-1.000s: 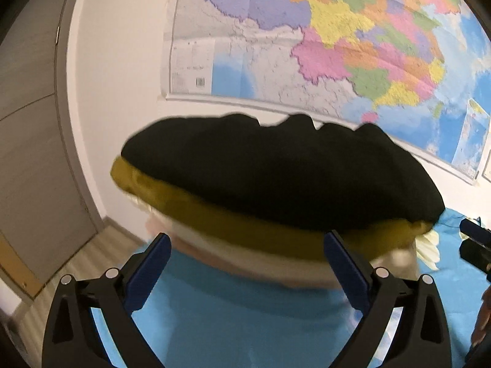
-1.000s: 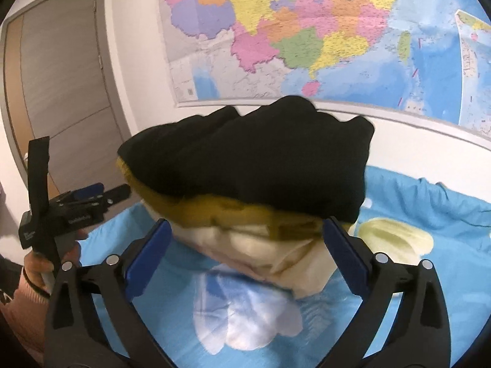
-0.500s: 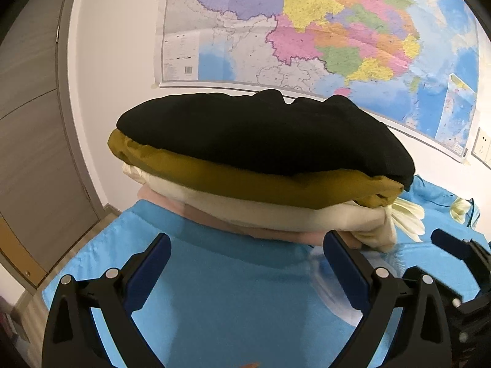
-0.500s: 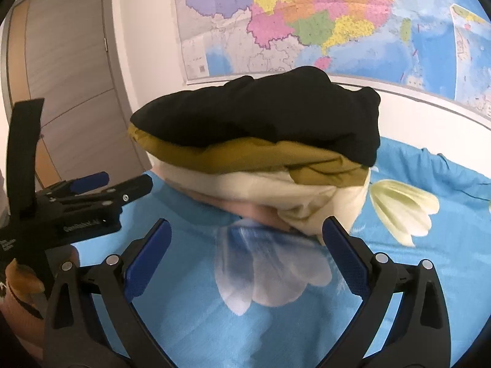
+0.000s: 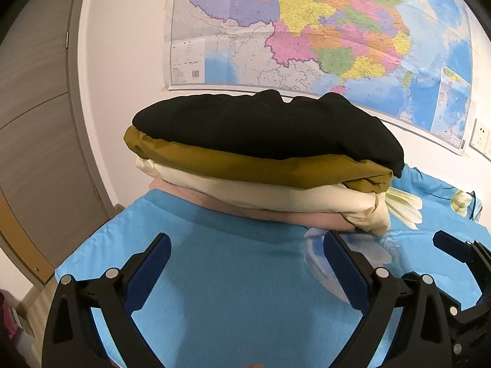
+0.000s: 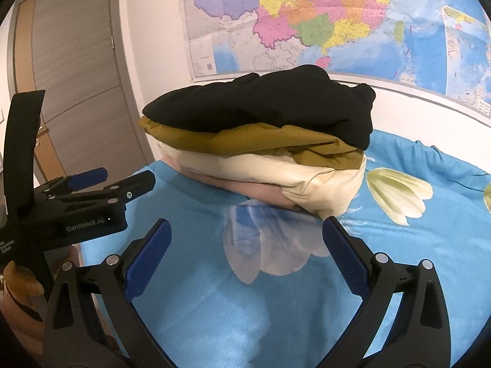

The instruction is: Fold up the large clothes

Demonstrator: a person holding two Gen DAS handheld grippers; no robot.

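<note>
Stack of folded clothes (image 5: 264, 165) sits on the bed, four layers. Top: black garment (image 5: 267, 128), matte, soft, domed shape w/ a lumpy upper edge. Under it: mustard-brown garment (image 5: 245, 165), smoother cloth w/ slight sheen, folded edges bunched at the right end. Third: cream garment (image 5: 276, 194), smooth, right end drooping in a rounded fold down onto the sheet. Bottom: pale pink layer (image 5: 270, 214), only a thin edge showing. Edges roughly aligned on the left side, uneven on the right.

Left gripper (image 5: 247, 271): jaws spread wide, nothing between them, blue textured pads, black frame. Stack lies ahead of it, apart from the fingertips, centred to the gap. Right gripper (image 6: 245, 251): likewise wide apart and empty; stack ahead and apart, its cream end just beyond the right finger. In the right wrist view the left gripper shows at the left edge, held in a person's hand (image 6: 18, 279), near the bed's edge; in the left wrist view the right one shows at the far right.

Bedsheet (image 5: 245, 306): bright blue, soft fuzzy nap, printed w/ large white and pale yellow flowers. Flat between grippers and stack, no obstruction on that stretch.

Behind stack: white wall w/ large coloured map (image 5: 322, 30), paper creased. Left: grey wood-grain door (image 6: 76, 76) w/ tan frame. Wall socket (image 5: 480, 136) at far right, left wrist view
</note>
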